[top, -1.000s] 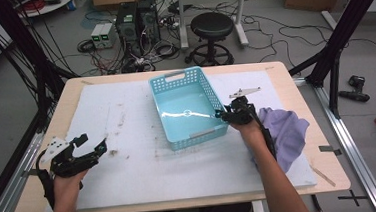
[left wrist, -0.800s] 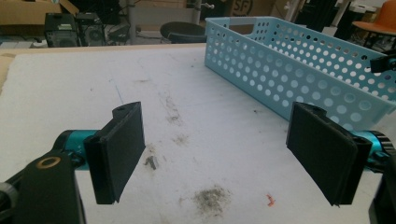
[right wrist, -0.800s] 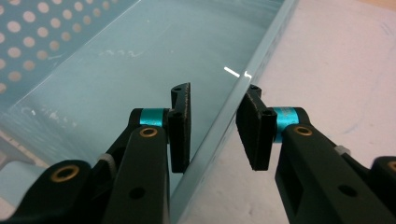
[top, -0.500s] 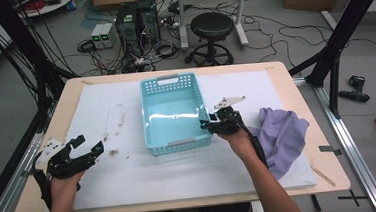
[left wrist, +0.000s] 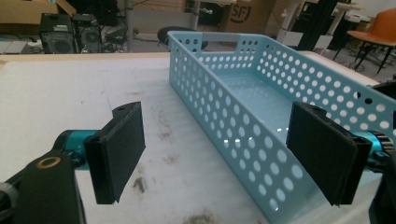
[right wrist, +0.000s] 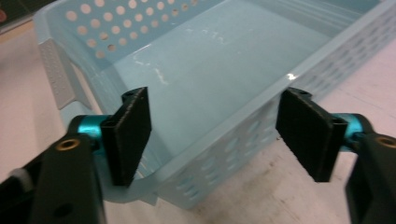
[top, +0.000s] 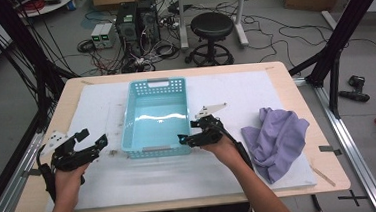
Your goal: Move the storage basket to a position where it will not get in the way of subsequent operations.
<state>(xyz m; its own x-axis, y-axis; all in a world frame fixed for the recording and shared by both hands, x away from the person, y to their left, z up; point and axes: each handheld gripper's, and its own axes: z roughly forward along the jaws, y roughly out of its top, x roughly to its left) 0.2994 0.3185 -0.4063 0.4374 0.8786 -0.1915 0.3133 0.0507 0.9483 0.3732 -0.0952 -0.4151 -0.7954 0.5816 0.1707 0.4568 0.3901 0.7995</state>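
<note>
Basket point(top: 155, 116) sits mid-counter point(top: 275, 85). Right tongs point(top: 190, 136) at its 4 o'clock corner have just been opening: jaws wide astride the rim, gripping nothing. Left tongs point(top: 94, 138) wide, empty. Risk: withdrawing, a pad could snag the rim and drag the basket.

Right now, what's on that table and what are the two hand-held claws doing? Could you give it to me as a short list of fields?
Surface: white mat on a wooden table
Basket: light blue perforated basket, nothing in it, upright on the mat
Cloth: purple cloth, crumpled, to the right of the basket, apart from it
Right gripper: at the basket's near right corner; jaws have just been opening and now stand wide, one over the inside, one outside the wall, pads off it
Left gripper: open, holding nothing, left of the basket
</note>
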